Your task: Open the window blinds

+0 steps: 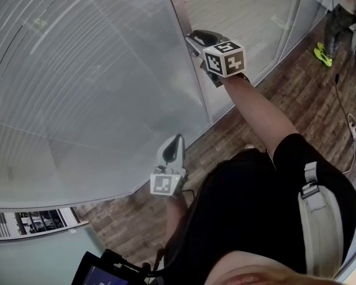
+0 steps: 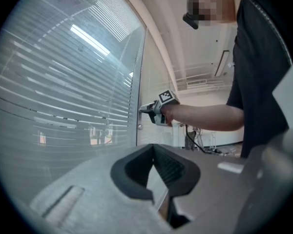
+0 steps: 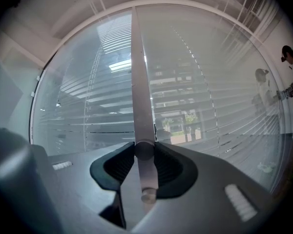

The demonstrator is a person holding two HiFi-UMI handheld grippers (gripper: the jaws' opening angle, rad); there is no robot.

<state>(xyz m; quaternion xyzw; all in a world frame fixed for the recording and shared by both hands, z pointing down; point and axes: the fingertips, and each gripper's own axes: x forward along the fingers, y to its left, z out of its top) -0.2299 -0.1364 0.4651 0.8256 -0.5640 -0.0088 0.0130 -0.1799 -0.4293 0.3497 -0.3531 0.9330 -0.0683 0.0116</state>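
Note:
Slatted blinds (image 1: 77,70) hang behind glass panes on both sides of a grey upright frame post (image 1: 177,16). My right gripper (image 1: 196,39) reaches level to that post. In the right gripper view its jaws (image 3: 144,155) are shut on a small round knob (image 3: 144,149) that sticks out of the post (image 3: 139,82), and the slats (image 3: 200,106) lie nearly flat with daylight between them. My left gripper (image 1: 176,142) hangs lower and to the left, apart from the glass. Its jaws (image 2: 155,152) are shut with nothing in them. The left gripper view shows the right gripper (image 2: 149,109) at the post.
The floor (image 1: 296,100) is dark wood, with a power strip and cables (image 1: 353,126) at the right. Another person (image 1: 344,13) in yellow-green shoes stands at the far right by the glass. A dark device (image 1: 107,272) sits at the bottom edge.

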